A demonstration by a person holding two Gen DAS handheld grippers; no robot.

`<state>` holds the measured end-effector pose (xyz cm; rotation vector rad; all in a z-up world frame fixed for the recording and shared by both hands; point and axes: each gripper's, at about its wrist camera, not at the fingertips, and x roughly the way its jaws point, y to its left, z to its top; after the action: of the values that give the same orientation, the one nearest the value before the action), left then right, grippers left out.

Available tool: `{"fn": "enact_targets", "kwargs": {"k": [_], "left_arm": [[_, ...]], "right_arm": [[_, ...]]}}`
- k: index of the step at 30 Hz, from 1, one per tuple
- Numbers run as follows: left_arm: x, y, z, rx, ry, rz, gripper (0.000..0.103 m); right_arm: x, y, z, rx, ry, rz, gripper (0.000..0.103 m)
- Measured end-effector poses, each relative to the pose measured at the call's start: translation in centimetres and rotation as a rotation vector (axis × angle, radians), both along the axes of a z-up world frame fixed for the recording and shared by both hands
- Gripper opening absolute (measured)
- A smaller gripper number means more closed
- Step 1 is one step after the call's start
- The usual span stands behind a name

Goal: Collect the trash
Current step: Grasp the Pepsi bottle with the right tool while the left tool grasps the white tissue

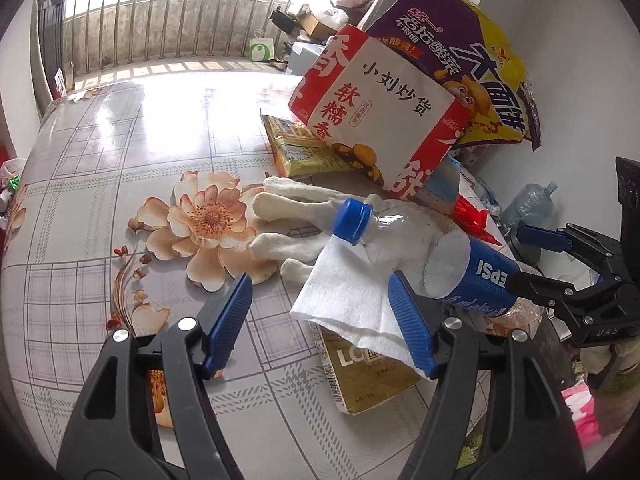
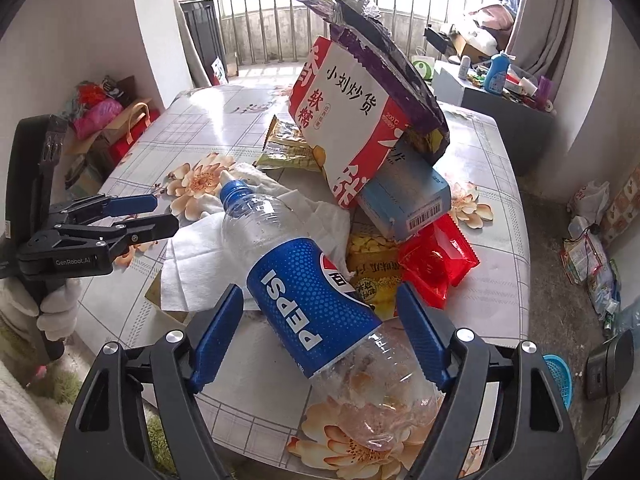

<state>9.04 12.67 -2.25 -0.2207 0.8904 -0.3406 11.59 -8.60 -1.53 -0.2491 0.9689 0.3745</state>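
Fingers of the right gripper [image 2: 320, 338] straddle the Pepsi bottle [image 2: 316, 296], angled downward.

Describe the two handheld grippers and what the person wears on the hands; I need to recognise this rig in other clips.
Both grippers match: black angular plastic frames with silver rivets and ribbed blue finger pads. The left gripper carries white "GenRobot.AI" lettering on its body; the right gripper shows pale letters too small to read. The left hand wears a white knit glove. No cables show.
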Motion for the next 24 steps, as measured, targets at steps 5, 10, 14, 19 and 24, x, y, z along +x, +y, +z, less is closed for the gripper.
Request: {"fn": "enact_targets", "kwargs": {"k": [5, 10, 14, 19, 24], "left_arm": [[0.8, -0.1, -1.4, -0.034, 0.062, -0.04, 0.051], [1.6, -0.6, -2.3, -0.075, 0.092, -0.073, 0.038], [1.6, -1.0, -2.1, -0.135, 0.066, -0.13, 0.031], [1.0, -1.0, -1.2, -0.223, 0.041, -0.182, 0.031], [1.8, -1.3, -2.5, -0.217, 0.112, -0.124, 0.029]], "right_arm": [[1.1, 1.2, -1.4, -0.05, 0.071, 0.058, 0.073], [2.0, 2.0, -2.8, -0.115, 0.106, 0.082, 0.071], [2.2, 2.3, -3.4, -0.122, 0.131, 0.094, 0.068], [1.9, 2.7, -3.6, -0.133, 0.115, 0.093, 0.067], [1.8, 2.8, -3.5, -0.132, 0.108, 0.079, 0.066]]}}
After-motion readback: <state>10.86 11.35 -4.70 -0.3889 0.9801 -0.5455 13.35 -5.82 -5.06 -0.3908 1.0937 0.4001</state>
